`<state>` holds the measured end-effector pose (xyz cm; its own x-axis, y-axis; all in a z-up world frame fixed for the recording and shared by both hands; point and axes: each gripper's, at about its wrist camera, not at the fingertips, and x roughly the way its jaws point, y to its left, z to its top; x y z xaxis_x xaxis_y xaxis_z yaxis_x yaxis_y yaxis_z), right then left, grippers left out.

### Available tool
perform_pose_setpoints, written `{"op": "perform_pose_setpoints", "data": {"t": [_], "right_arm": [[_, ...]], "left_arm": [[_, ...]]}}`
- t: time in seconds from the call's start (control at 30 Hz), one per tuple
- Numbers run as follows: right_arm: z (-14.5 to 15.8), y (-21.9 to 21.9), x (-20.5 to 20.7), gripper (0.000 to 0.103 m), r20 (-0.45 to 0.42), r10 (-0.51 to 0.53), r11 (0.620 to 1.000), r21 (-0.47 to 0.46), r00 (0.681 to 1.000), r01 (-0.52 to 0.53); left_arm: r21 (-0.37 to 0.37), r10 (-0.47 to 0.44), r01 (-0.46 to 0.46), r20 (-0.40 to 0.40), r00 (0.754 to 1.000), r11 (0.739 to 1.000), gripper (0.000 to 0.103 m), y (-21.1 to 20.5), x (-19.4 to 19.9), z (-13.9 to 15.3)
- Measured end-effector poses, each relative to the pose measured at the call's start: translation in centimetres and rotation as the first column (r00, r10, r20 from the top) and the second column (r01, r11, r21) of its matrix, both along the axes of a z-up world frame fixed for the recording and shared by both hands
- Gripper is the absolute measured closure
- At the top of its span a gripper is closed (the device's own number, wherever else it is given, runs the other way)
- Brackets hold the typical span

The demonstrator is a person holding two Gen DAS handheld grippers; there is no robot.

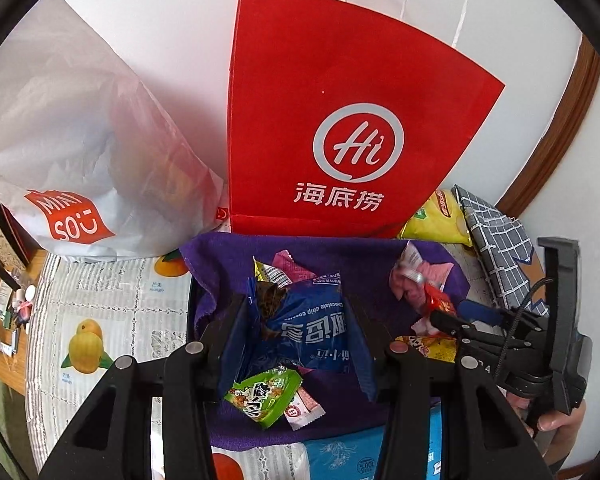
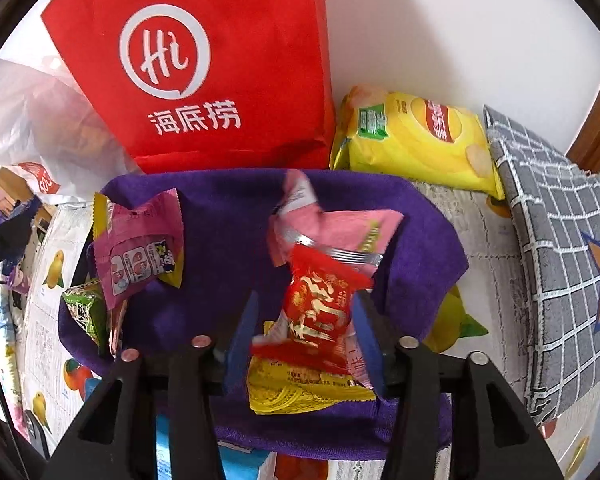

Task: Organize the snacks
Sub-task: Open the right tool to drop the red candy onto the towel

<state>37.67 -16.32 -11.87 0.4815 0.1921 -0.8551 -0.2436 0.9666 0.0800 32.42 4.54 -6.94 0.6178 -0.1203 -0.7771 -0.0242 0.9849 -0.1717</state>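
Observation:
Several snack packets lie on a purple cloth [image 1: 352,256]. My left gripper [image 1: 298,308] is shut on a blue chocolate chip cookie packet [image 1: 308,328], its blue pads pressing both sides. A green packet [image 1: 266,396] and a small pink one lie just below it. My right gripper [image 2: 304,312] hangs over the cloth's right part, jaws parted around a red packet [image 2: 316,312]; purple shows between the left pad and the packet. Under it lies a yellow packet [image 2: 300,392], behind it a pale pink one [image 2: 340,224]. A magenta packet [image 2: 140,248] lies to the left.
A red paper bag [image 1: 320,100] stands against the wall behind the cloth, with a white plastic bag [image 1: 80,140] to its left. A yellow chip bag [image 2: 420,136] and a grey checked cloth [image 2: 560,240] lie at the right. A fruit-print table cover [image 1: 112,300] surrounds the cloth.

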Motion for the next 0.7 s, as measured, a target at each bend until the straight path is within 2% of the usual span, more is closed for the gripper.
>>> {"op": "perform_pose_setpoints", "data": {"t": [0.13, 0.47, 0.7], "right_arm": [[1.6, 0.2, -1.1, 0.05, 0.059, 0.004, 1.0, -0.026, 0.998, -0.002], [6.0, -1.2, -3.9, 0.042, 0.204, -0.016, 1.0, 0.012, 0.979, 0.014], [6.8, -0.9, -4.6, 0.041, 0.245, -0.008, 1.0, -0.017, 0.969, 0.012]], "left_arm": [[0.007, 0.01, -0.01, -0.026, 1.0, 1.0, 0.057, 0.0, 0.3, -0.6], [0.034, -0.014, 0.018, -0.13, 0.991, 0.999, 0.056, -1.2, 1.5, -3.4], [0.061, 0.003, 0.009, -0.189, 0.982, 0.998, 0.056, -1.4, 2.0, -4.9]]}}
